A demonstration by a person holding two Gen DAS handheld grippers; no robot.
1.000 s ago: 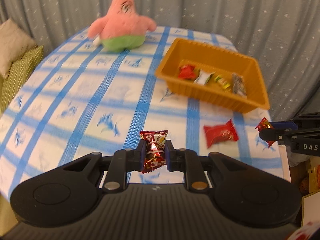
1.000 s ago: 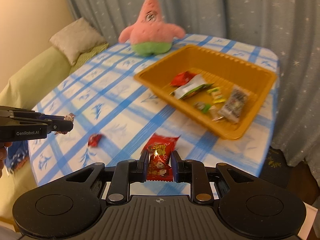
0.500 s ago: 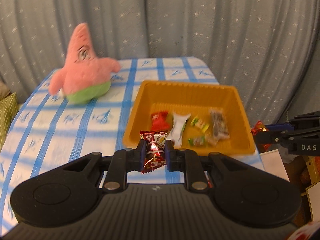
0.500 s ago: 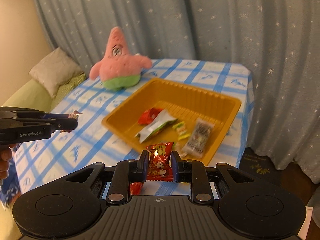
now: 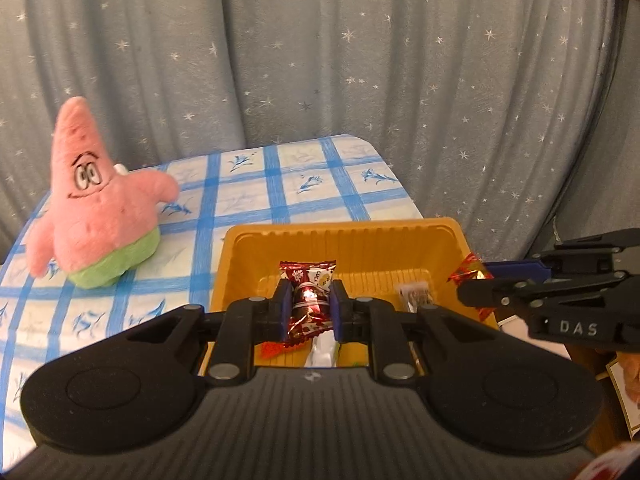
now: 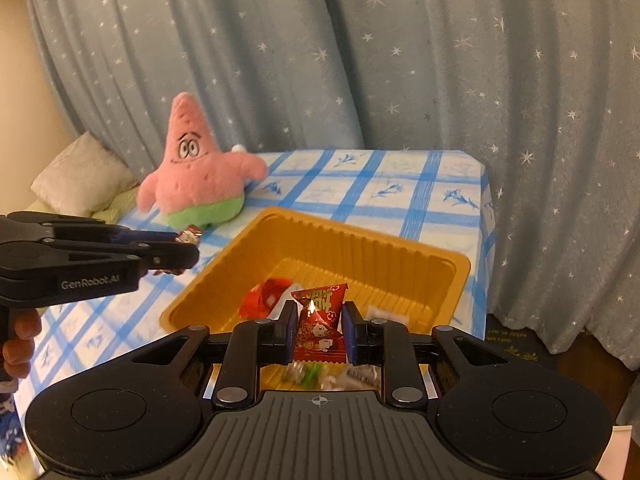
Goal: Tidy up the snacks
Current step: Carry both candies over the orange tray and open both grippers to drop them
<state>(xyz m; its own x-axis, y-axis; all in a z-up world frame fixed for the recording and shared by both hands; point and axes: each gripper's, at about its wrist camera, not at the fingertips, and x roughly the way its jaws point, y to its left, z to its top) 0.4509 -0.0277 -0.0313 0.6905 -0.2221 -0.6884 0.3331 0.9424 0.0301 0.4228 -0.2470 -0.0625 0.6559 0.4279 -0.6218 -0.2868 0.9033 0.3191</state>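
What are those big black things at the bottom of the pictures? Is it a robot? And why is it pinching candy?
No robot: a person holds two hand-held grippers, like big tongs. Each carries a camera looking along its fingers, so each picture shows one gripper from behind. The left hand-held gripper pinches a dark red candy. The right hand-held gripper pinches a bright red snack packet. Both hover over an orange tray already holding snacks, on a blue-checked tablecloth. A pink starfish plush sits beside the tray.
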